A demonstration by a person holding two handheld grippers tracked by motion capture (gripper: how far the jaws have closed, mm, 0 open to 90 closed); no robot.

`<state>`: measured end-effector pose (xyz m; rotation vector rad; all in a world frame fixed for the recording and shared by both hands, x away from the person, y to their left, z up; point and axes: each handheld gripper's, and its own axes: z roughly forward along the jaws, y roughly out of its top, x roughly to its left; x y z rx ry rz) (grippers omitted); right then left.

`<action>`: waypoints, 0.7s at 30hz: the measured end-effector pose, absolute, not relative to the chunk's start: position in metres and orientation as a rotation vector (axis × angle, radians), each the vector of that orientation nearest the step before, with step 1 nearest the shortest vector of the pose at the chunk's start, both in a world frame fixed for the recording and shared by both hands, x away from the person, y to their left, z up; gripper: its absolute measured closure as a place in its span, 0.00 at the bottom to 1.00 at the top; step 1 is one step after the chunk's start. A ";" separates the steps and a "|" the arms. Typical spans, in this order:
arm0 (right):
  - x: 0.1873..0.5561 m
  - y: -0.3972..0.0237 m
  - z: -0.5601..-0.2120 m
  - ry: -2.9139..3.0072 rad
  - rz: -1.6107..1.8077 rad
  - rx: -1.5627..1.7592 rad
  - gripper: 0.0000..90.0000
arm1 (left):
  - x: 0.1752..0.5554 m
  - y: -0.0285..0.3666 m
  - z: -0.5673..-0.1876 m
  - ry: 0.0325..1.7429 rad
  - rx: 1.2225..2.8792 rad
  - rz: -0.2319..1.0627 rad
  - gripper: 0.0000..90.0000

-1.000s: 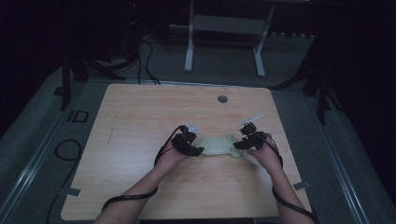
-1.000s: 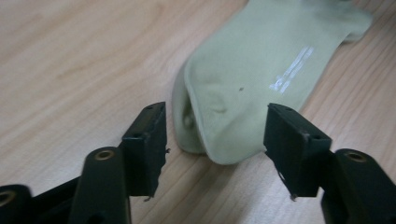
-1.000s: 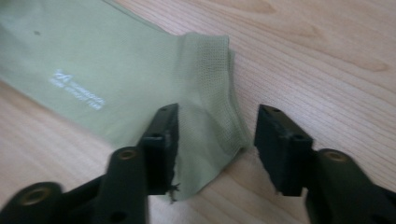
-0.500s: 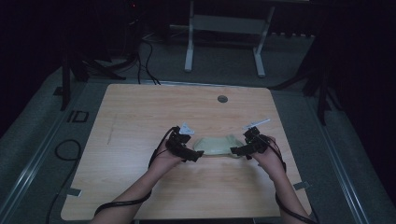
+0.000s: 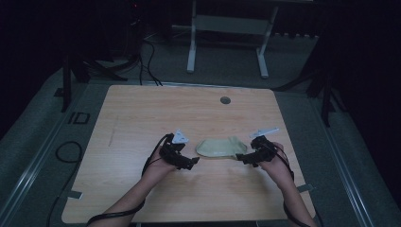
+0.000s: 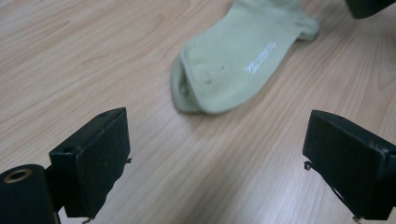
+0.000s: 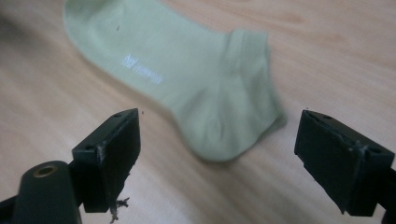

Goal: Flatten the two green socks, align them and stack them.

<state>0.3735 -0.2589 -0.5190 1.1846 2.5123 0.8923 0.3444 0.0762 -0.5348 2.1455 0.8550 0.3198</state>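
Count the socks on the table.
1. The sock lies flat on the table, between the left gripper and the right gripper. A second could lie hidden beneath it.

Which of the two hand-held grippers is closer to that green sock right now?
Right, narrowly. The right hand-held gripper sits just off the green sock at its right end; the left hand-held gripper sits slightly farther off the left end. Both are open, touching nothing.

Both grippers drawn back off the sock, left gripper and right gripper just opened wide, sock lying free beyond the fingertips, untouched.
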 end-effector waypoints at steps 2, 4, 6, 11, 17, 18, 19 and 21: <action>0.369 -0.261 -0.521 2.509 0.878 1.168 0.14 | 0.340 0.081 -0.537 0.865 2.145 0.315 0.08; 0.366 -0.263 -0.522 2.514 0.871 1.159 0.14 | 0.336 0.086 -0.538 0.877 2.144 0.312 0.08; 0.360 -0.267 -0.524 2.500 0.875 1.161 0.13 | 0.332 0.092 -0.539 0.888 2.138 0.316 0.08; 0.350 -0.281 -0.527 2.415 0.910 1.183 0.13 | 0.322 0.107 -0.540 0.912 2.130 0.345 0.07; 0.338 -0.296 -0.535 2.372 0.901 1.178 0.12 | 0.315 0.127 -0.548 0.956 2.113 0.340 0.07; 0.336 -0.299 -0.536 2.364 0.908 1.188 0.12 | 0.314 0.129 -0.550 0.964 2.113 0.343 0.07; 0.334 -0.302 -0.537 2.350 0.918 1.202 0.12 | 0.313 0.132 -0.551 0.968 2.114 0.339 0.07; 0.330 -0.306 -0.539 2.329 0.941 1.202 0.12 | 0.310 0.136 -0.553 0.970 2.120 0.350 0.07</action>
